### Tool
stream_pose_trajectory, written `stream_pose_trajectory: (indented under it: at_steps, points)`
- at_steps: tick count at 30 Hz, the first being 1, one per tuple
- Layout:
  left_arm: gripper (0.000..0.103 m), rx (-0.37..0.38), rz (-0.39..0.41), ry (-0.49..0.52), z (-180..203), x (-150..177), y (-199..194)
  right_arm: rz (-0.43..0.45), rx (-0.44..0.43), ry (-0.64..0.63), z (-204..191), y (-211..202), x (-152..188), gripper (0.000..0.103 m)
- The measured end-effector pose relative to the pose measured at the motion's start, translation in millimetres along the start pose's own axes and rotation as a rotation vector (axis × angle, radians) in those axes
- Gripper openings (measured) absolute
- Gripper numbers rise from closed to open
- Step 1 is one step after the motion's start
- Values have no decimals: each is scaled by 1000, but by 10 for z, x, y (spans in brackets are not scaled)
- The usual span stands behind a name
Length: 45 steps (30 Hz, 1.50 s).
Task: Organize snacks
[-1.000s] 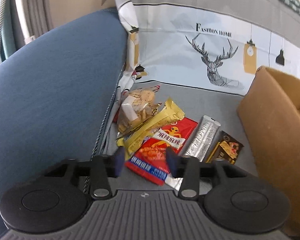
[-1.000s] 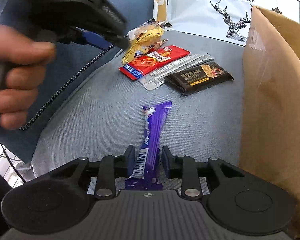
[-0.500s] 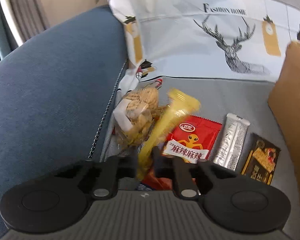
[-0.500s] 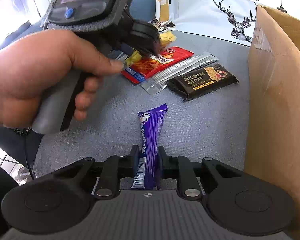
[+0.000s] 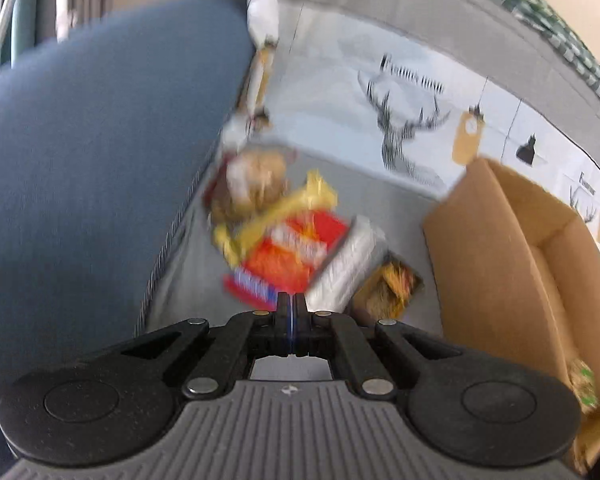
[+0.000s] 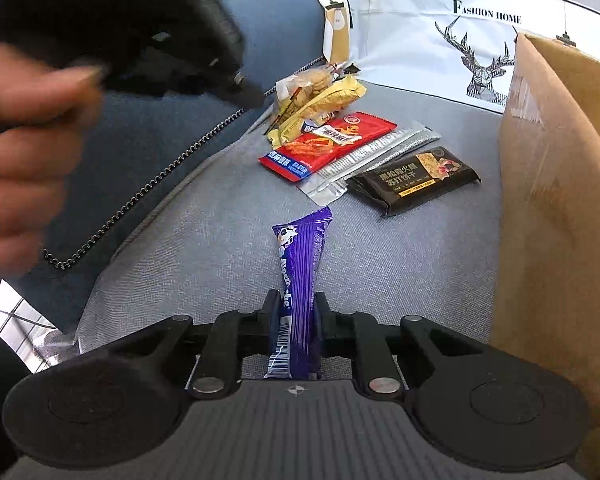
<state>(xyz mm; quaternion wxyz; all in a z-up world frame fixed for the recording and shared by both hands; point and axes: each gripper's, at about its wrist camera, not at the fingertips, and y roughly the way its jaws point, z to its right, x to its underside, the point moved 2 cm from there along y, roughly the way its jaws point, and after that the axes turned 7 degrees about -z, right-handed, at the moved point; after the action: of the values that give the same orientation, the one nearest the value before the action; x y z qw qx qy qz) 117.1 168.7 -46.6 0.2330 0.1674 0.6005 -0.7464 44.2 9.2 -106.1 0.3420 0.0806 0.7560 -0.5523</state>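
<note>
My right gripper (image 6: 296,308) is shut on the near end of a purple snack bar (image 6: 302,256), whose far end rests on the grey seat. My left gripper (image 5: 291,308) is shut with nothing between its fingers. In the right wrist view the left gripper (image 6: 252,98) hovers just left of the snack pile, held by a hand (image 6: 24,152). The pile holds a cookie bag (image 6: 304,84), a yellow packet (image 6: 324,104), a red packet (image 6: 328,144), a silver packet (image 6: 372,156) and a black packet (image 6: 416,178). The left wrist view is blurred and shows the red packet (image 5: 292,256) just beyond the fingertips.
An open cardboard box (image 6: 560,200) stands on the seat to the right of the snacks, its open top showing in the left wrist view (image 5: 540,216). A blue sofa arm (image 5: 80,160) rises on the left. A deer-print cushion (image 6: 460,32) stands behind the pile.
My left gripper shut around the yellow packet, then pulled back with closed, empty jaws; the packet lies on the pile. My right gripper shut on the purple bar.
</note>
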Motion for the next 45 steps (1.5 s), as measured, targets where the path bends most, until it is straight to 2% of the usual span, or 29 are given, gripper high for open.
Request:
stream_pose_trajectory:
  at_steps: [2,5,6,7,9,10,15,17,18,19,20,22,24,28,30,32,34,38,41,43,45]
  points:
    - [0,-18,-12,-12,-51,48,-8,0,8,-3,7,-8,3,18]
    - [0,-63,21,-1,-95,19,-8,-12,11,15,29,4,-1,21]
    - [1,-77,32,13,-87,2,3,-18,12,22,38,10,2,25]
    - [5,-90,42,28,-83,-28,24,-24,14,27,42,16,10,34]
    - [13,-99,62,65,-28,-75,81,-33,26,28,48,32,25,43]
    - [16,-102,75,91,4,-105,124,-38,29,23,48,40,29,44]
    - [16,-101,119,188,225,-248,411,-59,36,16,56,88,38,44]
    - [18,-138,139,242,307,-302,573,-60,33,17,57,104,27,41]
    - [21,-158,142,262,336,-325,665,-60,30,18,58,110,20,37]
    - [28,-180,140,279,354,-350,765,-61,29,19,58,118,10,35]
    - [43,-203,135,294,366,-367,860,-63,24,21,65,123,-2,35]
    - [56,-269,121,328,393,-401,1055,-70,11,33,88,126,-16,35]
    - [56,-295,123,331,366,-450,1178,-73,-5,44,111,135,-31,35]
    - [56,-296,146,232,218,-580,1252,-75,-18,57,139,162,-64,35]
    - [20,-238,124,177,147,-622,1261,-73,-16,55,128,172,-69,35]
    - [11,-217,110,161,112,-648,1221,-70,-8,49,120,175,-67,31]
    - [9,-189,125,139,100,-660,1095,-66,-4,39,108,172,-54,20]
    - [9,-122,162,89,61,-606,661,-51,-23,56,121,161,-42,17]
    - [9,-84,156,90,55,-454,329,-30,-18,51,103,137,-26,17]
    - [9,-64,106,73,40,-293,182,-14,-13,41,83,110,-23,17]
    - [9,-42,7,41,-3,-94,120,-2,-14,30,63,73,-9,17]
